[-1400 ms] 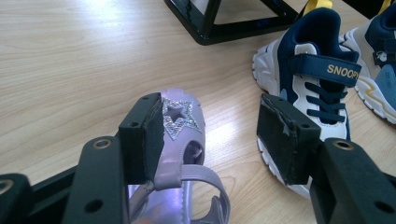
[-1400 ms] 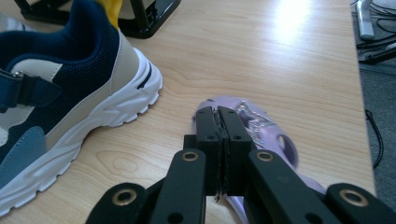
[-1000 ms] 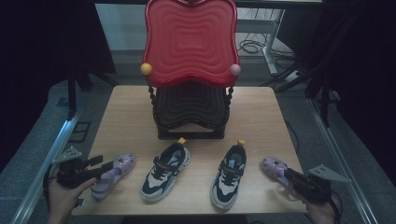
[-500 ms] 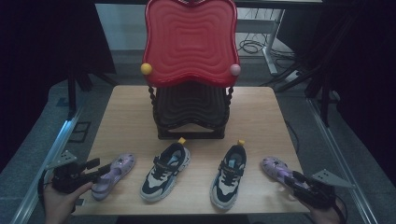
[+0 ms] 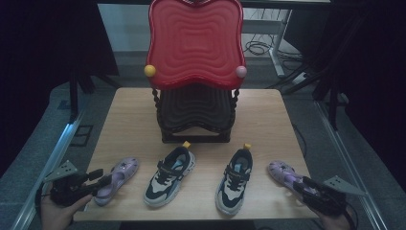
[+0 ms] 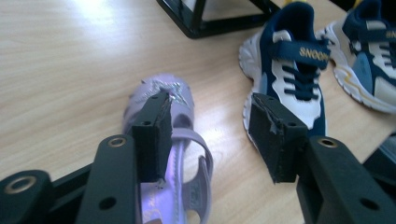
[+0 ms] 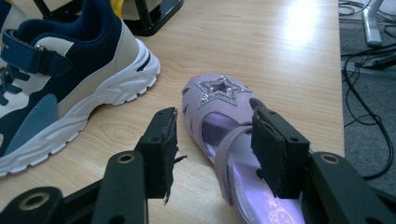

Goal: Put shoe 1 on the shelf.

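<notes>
Two purple sandals lie at the ends of a row of shoes. My left gripper (image 5: 103,176) (image 6: 210,105) reaches over the left sandal (image 5: 119,172) (image 6: 161,88). Its jaws have just been closing; the left pad is at the sandal's side and the right pad stands off it. My right gripper (image 5: 300,184) (image 7: 215,116) straddles the right sandal (image 5: 280,170) (image 7: 217,93), which has a glitter star. Its jaws have just been opening, and the left pad stands apart from the sandal. Two navy-and-white sneakers (image 5: 170,175) (image 5: 234,179) sit between the sandals.
A black stand (image 5: 194,115) with a red wavy panel (image 5: 194,43) stands at the middle of the wooden table (image 5: 129,120). A sneaker (image 6: 294,70) lies close to the left sandal, another (image 7: 70,79) beside the right one. Cables lie on the floor at the right.
Both hands have drawn back a little toward the table's near edge. The shoes have stayed where they were.
</notes>
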`<control>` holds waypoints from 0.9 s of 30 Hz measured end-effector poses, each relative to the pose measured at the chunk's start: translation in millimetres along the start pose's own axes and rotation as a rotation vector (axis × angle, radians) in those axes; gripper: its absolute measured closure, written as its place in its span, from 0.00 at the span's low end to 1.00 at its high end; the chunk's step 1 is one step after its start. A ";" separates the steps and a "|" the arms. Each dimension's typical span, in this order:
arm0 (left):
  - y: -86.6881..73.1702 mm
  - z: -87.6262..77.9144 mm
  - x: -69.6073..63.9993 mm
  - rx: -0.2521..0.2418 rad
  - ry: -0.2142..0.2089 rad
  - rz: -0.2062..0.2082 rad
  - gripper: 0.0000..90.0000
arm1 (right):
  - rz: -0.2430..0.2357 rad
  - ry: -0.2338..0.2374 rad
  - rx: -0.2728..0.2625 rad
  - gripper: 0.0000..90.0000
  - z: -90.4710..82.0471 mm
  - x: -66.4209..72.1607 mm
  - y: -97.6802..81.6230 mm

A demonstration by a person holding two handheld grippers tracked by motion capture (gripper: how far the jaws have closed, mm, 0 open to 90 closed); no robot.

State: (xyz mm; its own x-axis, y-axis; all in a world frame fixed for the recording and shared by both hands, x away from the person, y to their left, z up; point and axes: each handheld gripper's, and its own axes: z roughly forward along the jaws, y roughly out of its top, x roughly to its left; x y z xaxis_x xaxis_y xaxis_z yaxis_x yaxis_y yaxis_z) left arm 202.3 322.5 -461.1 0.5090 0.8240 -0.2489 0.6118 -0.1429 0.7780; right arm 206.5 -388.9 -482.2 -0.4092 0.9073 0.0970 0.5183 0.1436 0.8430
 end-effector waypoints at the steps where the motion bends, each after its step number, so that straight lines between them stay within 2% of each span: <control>1: 0.0 0.0 0.0 0.000 0.000 0.000 0.56 | 0.000 0.000 0.000 0.57 0.0 0.0 0.0; 2: -6.4 3.3 -0.6 0.027 -0.009 0.003 0.56 | -0.008 0.002 0.001 0.56 1.3 1.1 1.0; 3: -6.4 3.3 -0.6 0.027 -0.009 0.003 0.56 | -0.008 0.002 0.001 0.56 1.3 1.1 1.0; 4: -14.9 8.7 1.5 0.053 0.003 -0.006 0.56 | -0.003 0.001 -0.002 0.57 1.2 1.4 2.2; 9: -27.6 18.7 6.0 0.094 0.003 -0.012 0.58 | 0.002 0.003 0.000 0.57 4.0 4.3 3.0; 13: -30.8 24.8 7.8 0.108 0.009 -0.013 0.63 | -0.006 0.002 0.006 0.57 6.8 5.8 2.2; 14: -30.7 29.5 7.5 0.118 0.005 -0.001 0.65 | -0.001 0.000 0.006 0.57 7.3 5.5 1.6; 18: -32.9 34.3 8.7 0.126 -0.001 0.007 0.76 | 0.010 -0.004 0.007 0.58 5.7 3.1 1.3; 21: -33.0 32.9 10.0 0.116 -0.012 0.005 0.82 | 0.008 -0.003 0.003 0.58 2.8 1.8 1.8; 27: -33.9 34.7 10.4 0.121 -0.043 0.003 0.89 | 0.007 0.001 -0.006 0.60 -6.6 -3.1 3.7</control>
State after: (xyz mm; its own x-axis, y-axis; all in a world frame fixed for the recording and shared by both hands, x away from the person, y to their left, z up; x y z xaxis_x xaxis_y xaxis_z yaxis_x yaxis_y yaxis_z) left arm 207.9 316.8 -510.0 0.5349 0.7996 -0.2729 0.6773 -0.2127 0.7043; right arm 204.8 -393.8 -475.9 -0.4064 0.9078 0.1040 0.5165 0.1343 0.8457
